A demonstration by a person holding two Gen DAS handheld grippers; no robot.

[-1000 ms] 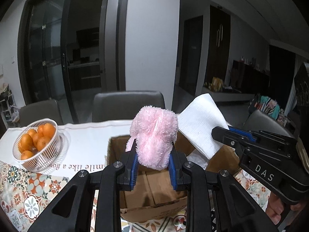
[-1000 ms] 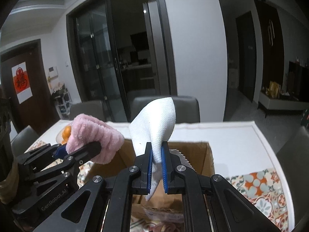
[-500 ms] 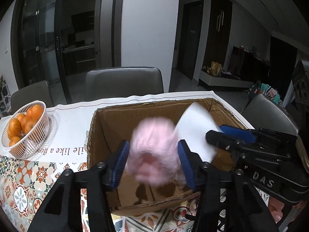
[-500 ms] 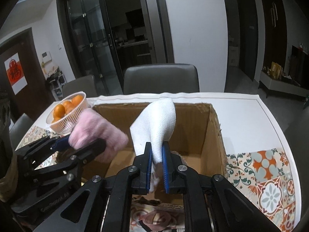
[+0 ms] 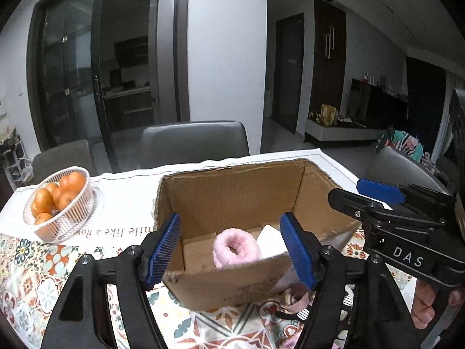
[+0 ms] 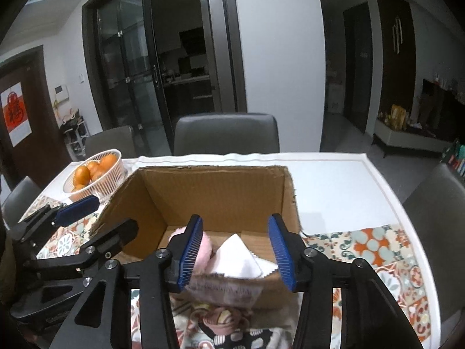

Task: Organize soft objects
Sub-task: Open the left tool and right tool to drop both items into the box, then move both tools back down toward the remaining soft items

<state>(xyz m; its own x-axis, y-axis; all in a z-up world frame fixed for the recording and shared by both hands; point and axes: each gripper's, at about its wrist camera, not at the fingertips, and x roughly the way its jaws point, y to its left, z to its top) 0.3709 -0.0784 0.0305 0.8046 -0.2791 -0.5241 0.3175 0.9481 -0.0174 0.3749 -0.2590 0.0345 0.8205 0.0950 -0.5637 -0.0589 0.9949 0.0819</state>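
left gripper: jaws opening, empty
right gripper: jaws opening, empty
cardboard box: pink plush and, it seems, white cloth inside

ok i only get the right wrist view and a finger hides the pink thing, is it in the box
Observer: Yes. The left wrist view shows a pink fluffy ring lying on the floor of the cardboard box, its hole facing the camera.
Operator: is it touching the white cloth
Observer: It looks so: the white cloth lies right against the ring, on its right in that view.
Operator: and is the left gripper clear of it
Observer: The left gripper has its jaws opening and its pads press on nothing; the ring lies beyond them.
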